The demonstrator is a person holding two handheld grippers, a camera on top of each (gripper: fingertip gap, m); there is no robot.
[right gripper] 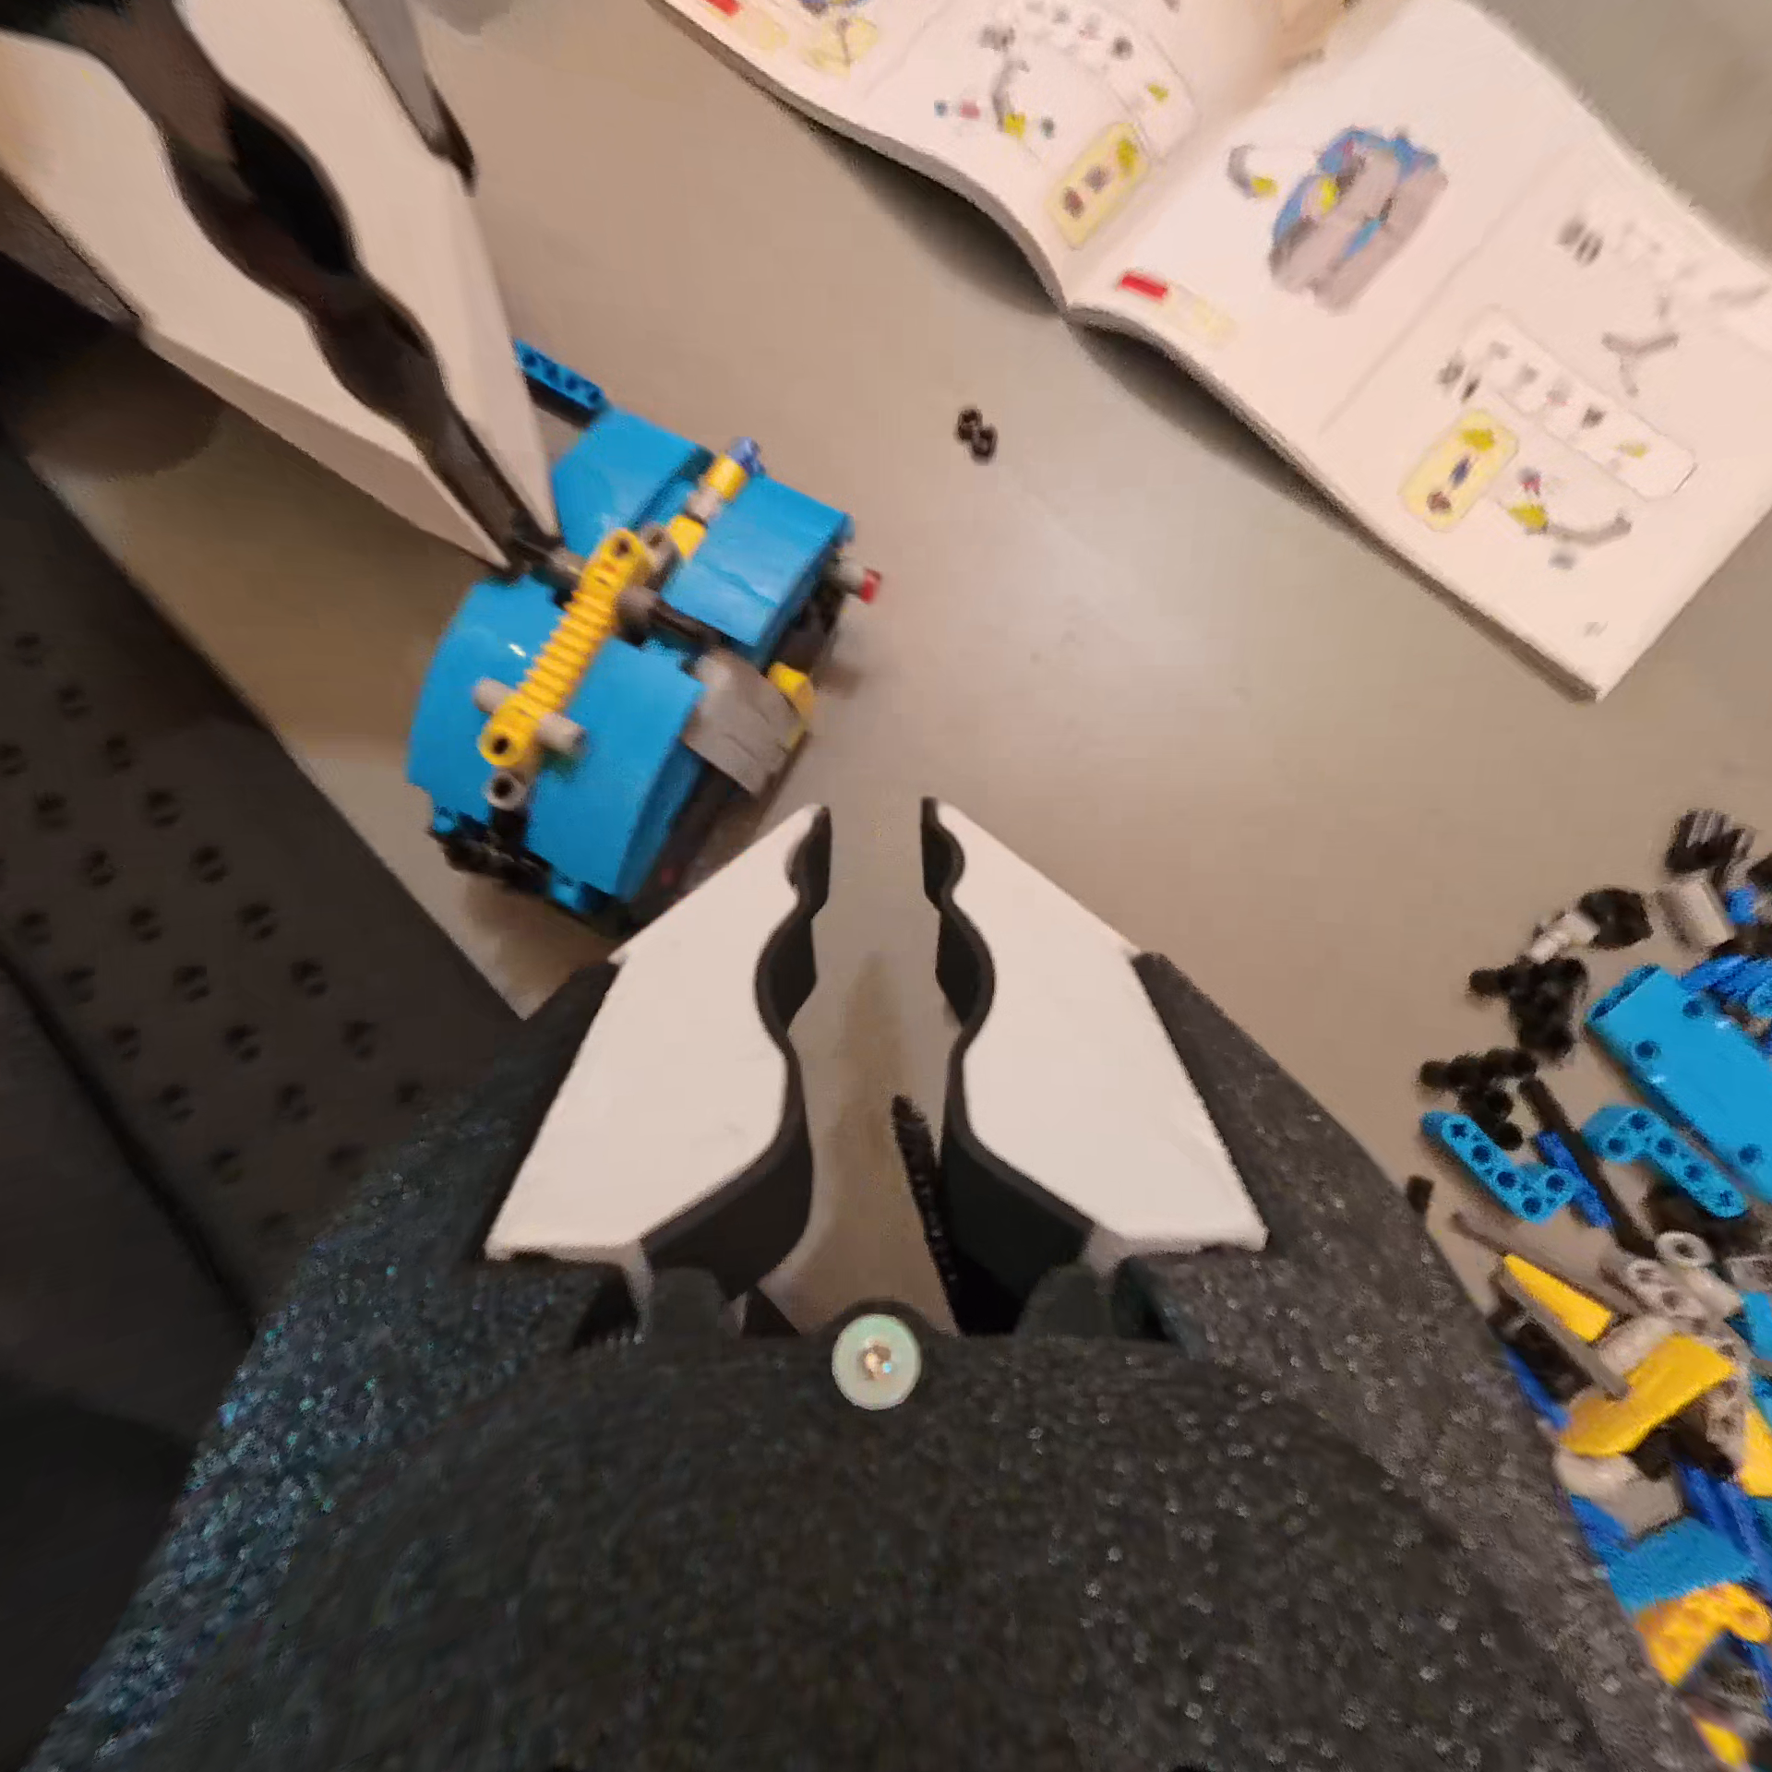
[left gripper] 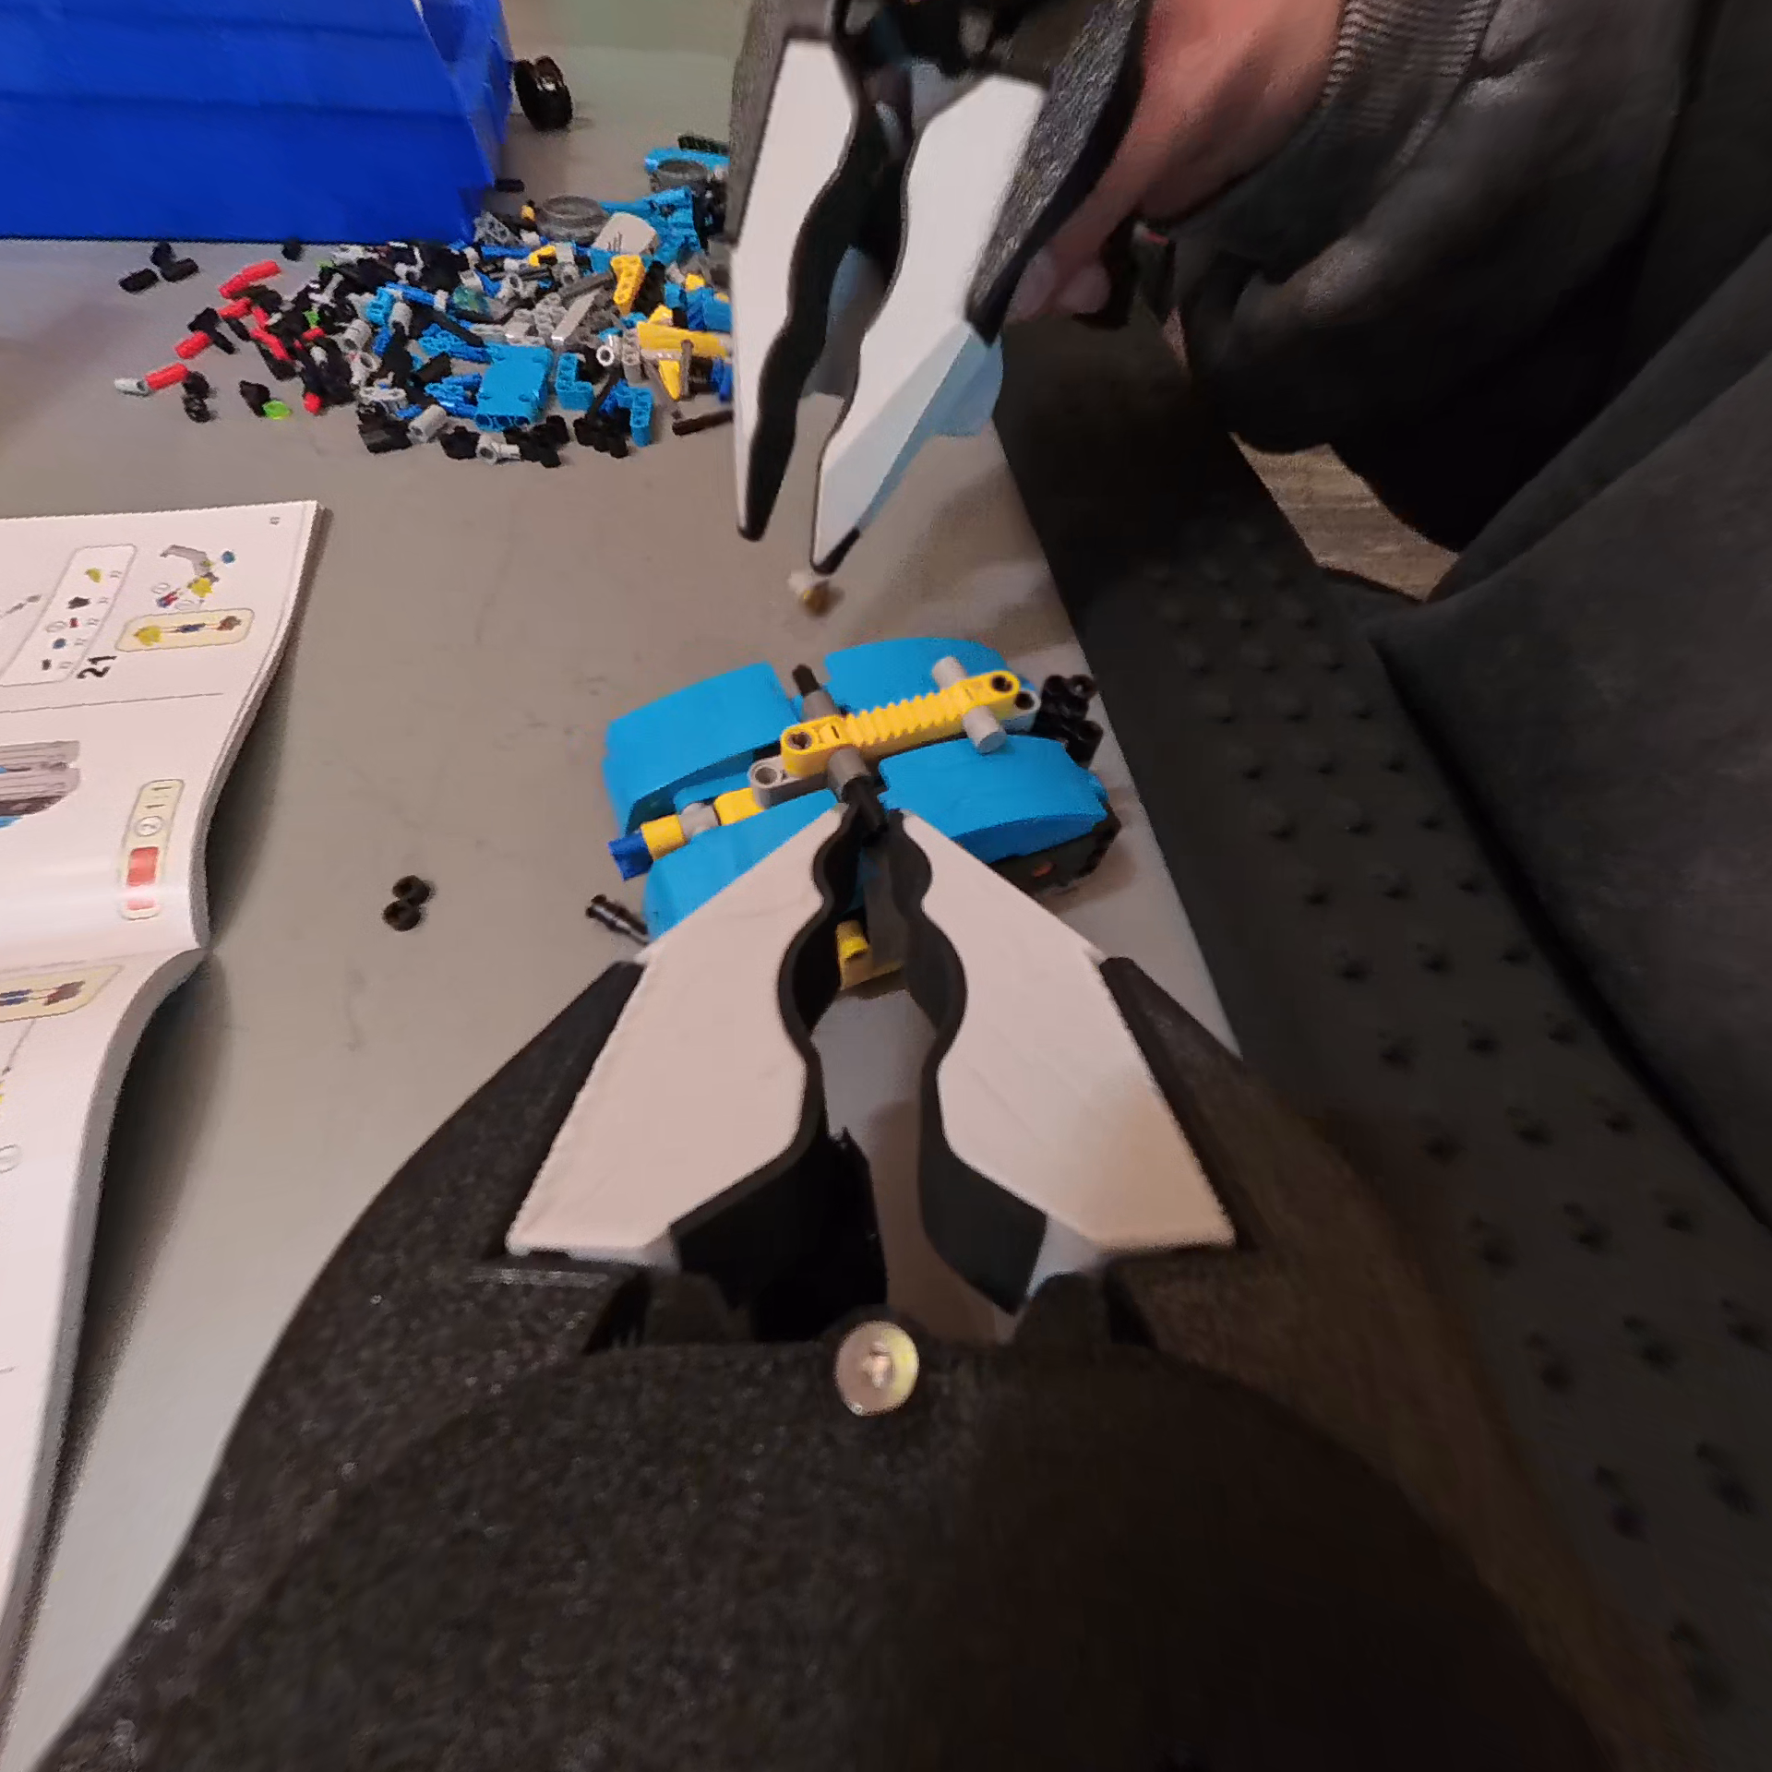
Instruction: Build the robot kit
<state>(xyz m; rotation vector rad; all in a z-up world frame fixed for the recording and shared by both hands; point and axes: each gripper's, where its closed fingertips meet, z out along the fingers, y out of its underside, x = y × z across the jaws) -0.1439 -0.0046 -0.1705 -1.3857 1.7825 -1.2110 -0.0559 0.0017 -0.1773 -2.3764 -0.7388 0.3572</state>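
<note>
A blue brick model (left gripper: 710,729) with a yellow toothed rack (left gripper: 901,719) on top lies on the grey table near its edge. My left gripper (left gripper: 868,825) is shut on a black axle (left gripper: 863,801) that sticks out of the model. In the right wrist view the left gripper (right gripper: 523,547) pinches that axle at the model's (right gripper: 623,767) upper left end. My right gripper (right gripper: 874,815) is open and empty, just right of the model. In the left wrist view it (left gripper: 791,547) points down beyond the model, over a small pale piece (left gripper: 813,590) on the table.
An open instruction booklet (left gripper: 144,719) (right gripper: 1342,288) lies beside the model. A pile of loose pieces (left gripper: 479,326) (right gripper: 1649,1151) and a blue bin (left gripper: 240,115) are farther off. A black connector (left gripper: 408,901) (right gripper: 976,433) lies alone. A dark perforated surface (left gripper: 1438,959) borders the table edge. There is about 10 centimeters between the tips of the two grippers.
</note>
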